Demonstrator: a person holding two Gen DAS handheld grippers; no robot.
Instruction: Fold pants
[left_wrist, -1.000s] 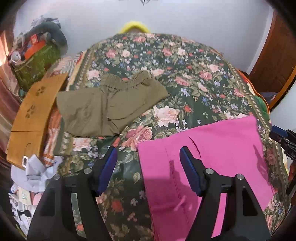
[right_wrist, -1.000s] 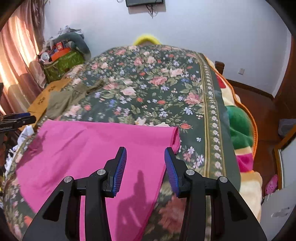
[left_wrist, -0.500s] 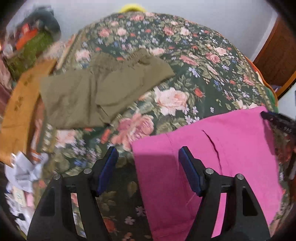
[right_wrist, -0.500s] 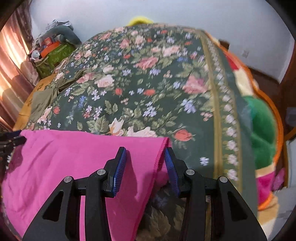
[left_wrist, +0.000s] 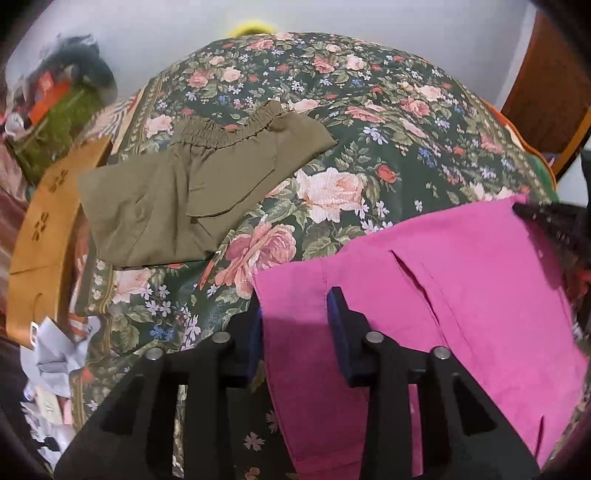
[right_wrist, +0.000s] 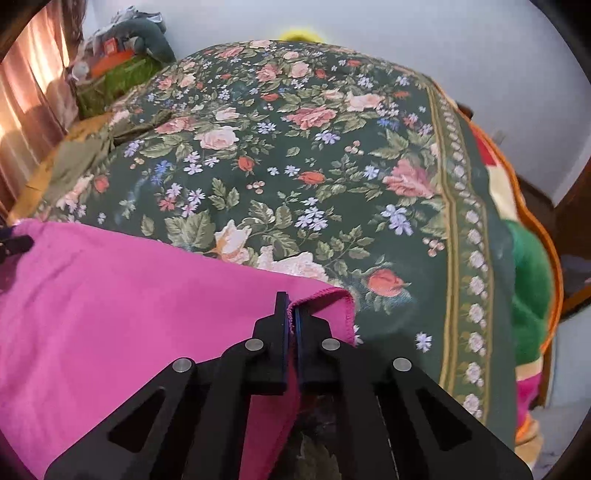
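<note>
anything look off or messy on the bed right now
Nothing damaged or spilled. The olive-green elastic-waist pants lie loosely folded and skewed on the floral bedspread, hanging toward its edge. The flat pink pants lie smooth.

A pair of pants (left_wrist: 461, 295) lies spread flat on the near part of the bed (left_wrist: 369, 110). Behind it and to the left, a second, folded pair of pants (left_wrist: 184, 192) rests on the bed near its left edge. Left of the bed stands a cardboard box (left_wrist: 40, 229), with a heap of bags (left_wrist: 55, 110) behind it against the wall. A blanket (right_wrist: 528, 280) hangs off the bed's right side.
</note>
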